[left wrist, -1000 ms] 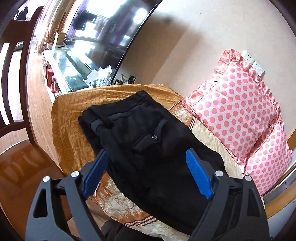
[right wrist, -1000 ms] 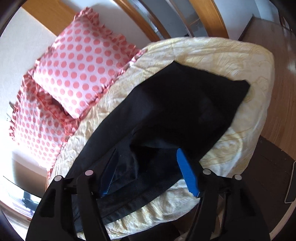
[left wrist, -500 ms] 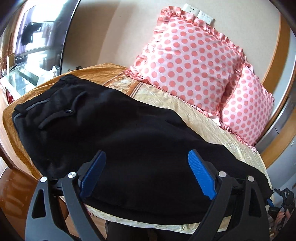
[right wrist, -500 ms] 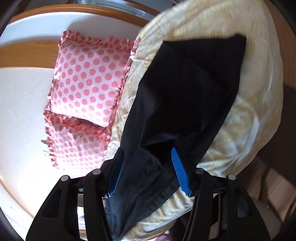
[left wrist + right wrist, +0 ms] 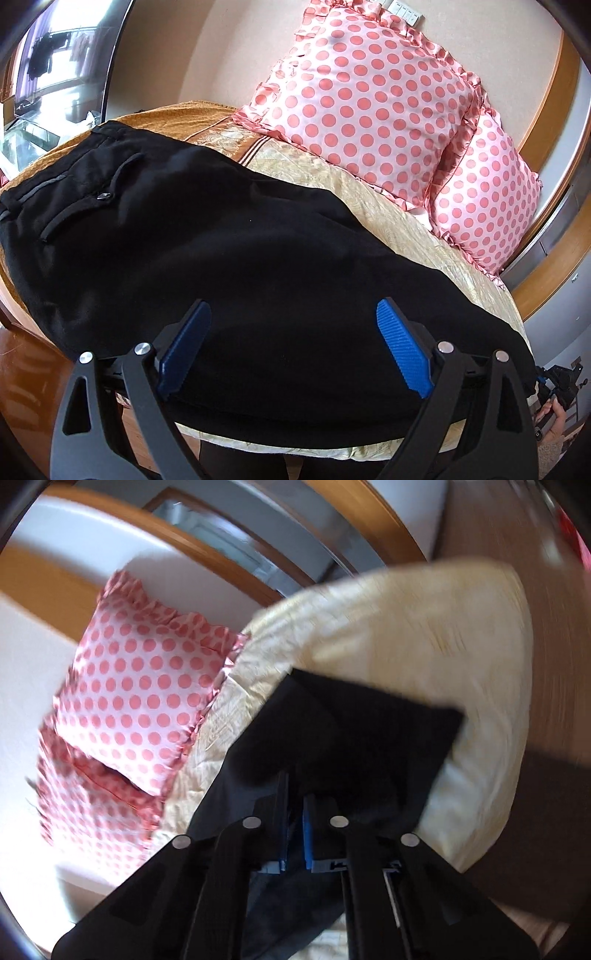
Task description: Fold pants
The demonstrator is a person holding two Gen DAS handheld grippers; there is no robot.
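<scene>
Black pants (image 5: 207, 236) lie lengthwise on a bed, waistband and back pocket at the left in the left wrist view. My left gripper (image 5: 291, 339) hovers over the middle of the legs, its blue pads wide apart and open, nothing pinched. In the blurred right wrist view the leg end of the pants (image 5: 369, 738) rises off the pale bedspread (image 5: 424, 635). My right gripper (image 5: 295, 812) is shut on a fold of that black cloth, which runs up between its blue pads.
Two pink polka-dot pillows (image 5: 369, 103) lean on the wall behind the pants, also seen as pillows (image 5: 140, 694) at the left of the right wrist view. A golden bedspread (image 5: 406, 229) covers the bed. A person's hand with the other gripper (image 5: 554, 391) shows at the far right. Wooden floor (image 5: 22, 369) lies to the left.
My right gripper closed on the pants' leg cloth and began lifting it. My left gripper swung right from the waistband towards the middle of the legs, then held still.
</scene>
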